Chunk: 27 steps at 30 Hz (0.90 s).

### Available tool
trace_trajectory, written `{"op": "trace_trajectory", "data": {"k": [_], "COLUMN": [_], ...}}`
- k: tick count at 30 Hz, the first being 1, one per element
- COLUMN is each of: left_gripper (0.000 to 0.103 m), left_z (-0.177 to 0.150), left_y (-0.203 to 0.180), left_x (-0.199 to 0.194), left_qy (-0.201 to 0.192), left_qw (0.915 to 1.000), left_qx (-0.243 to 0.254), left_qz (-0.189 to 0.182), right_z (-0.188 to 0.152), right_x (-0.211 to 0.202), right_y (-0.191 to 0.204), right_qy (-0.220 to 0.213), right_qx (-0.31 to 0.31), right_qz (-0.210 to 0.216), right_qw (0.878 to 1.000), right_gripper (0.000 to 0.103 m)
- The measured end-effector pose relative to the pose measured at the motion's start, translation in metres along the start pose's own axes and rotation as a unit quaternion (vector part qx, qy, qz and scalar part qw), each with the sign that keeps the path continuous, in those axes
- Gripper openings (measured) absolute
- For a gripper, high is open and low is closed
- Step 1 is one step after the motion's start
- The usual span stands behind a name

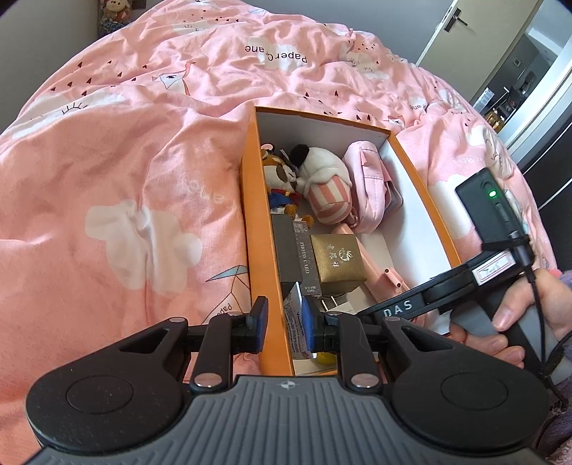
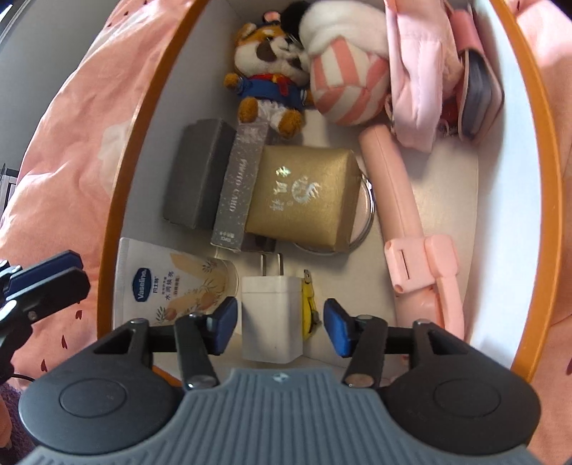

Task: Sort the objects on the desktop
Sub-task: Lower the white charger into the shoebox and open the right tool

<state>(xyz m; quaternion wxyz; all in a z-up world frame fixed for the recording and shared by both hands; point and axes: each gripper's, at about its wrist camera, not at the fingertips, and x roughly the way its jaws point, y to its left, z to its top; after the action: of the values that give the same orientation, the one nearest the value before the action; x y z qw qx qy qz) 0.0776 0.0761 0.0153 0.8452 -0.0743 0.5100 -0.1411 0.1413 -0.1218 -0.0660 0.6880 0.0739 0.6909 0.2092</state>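
Note:
An orange box (image 2: 143,118) with a white inside lies on a pink bed cover (image 1: 107,161). My right gripper (image 2: 280,327) hangs over its near end, open. A white charger plug (image 2: 271,318) lies on the box floor between the fingers, and neither pad presses on it. A Vaseline tube (image 2: 171,286) lies to its left and a small yellow item (image 2: 308,307) to its right. My left gripper (image 1: 284,323) is above the box's left wall (image 1: 257,221), its pads a narrow gap apart with nothing held. It also shows outside the rim as the left gripper (image 2: 53,275).
Further in lie a grey box (image 2: 200,171), a photo card pack (image 2: 239,186), a gold box (image 2: 304,200), a pink folding stick (image 2: 397,193), two plush toys (image 2: 271,71) and a pink pouch (image 2: 418,82). A hand (image 1: 507,318) holds the right gripper's handle. A door (image 1: 475,32) stands at the back right.

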Motion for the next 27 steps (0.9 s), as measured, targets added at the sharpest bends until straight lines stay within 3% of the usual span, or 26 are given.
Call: {"op": "trace_trajectory", "data": {"k": [12, 17, 27], "left_gripper": [0.022, 0.022, 0.022], "left_z": [-0.005, -0.006, -0.007], "left_y": [0.015, 0.020, 0.017], "left_x": [0.002, 0.003, 0.003], "left_qy": [0.004, 0.006, 0.005], "left_qw": [0.9997, 0.9995, 0.9996], "left_qx": [-0.024, -0.031, -0.026], "left_qz": [-0.006, -0.007, -0.008], "right_z": [0.013, 0.015, 0.010], "right_x": [0.025, 0.031, 0.012], "right_y": [0.005, 0.008, 0.018], "right_qy": [0.030, 0.043, 0.015], "right_qx": [0.012, 0.027, -0.003], "right_qz": [0.005, 0.044, 0.038], "right_qw": [0.999, 0.998, 0.999], "right_gripper": [0.064, 0.061, 0.059]}}
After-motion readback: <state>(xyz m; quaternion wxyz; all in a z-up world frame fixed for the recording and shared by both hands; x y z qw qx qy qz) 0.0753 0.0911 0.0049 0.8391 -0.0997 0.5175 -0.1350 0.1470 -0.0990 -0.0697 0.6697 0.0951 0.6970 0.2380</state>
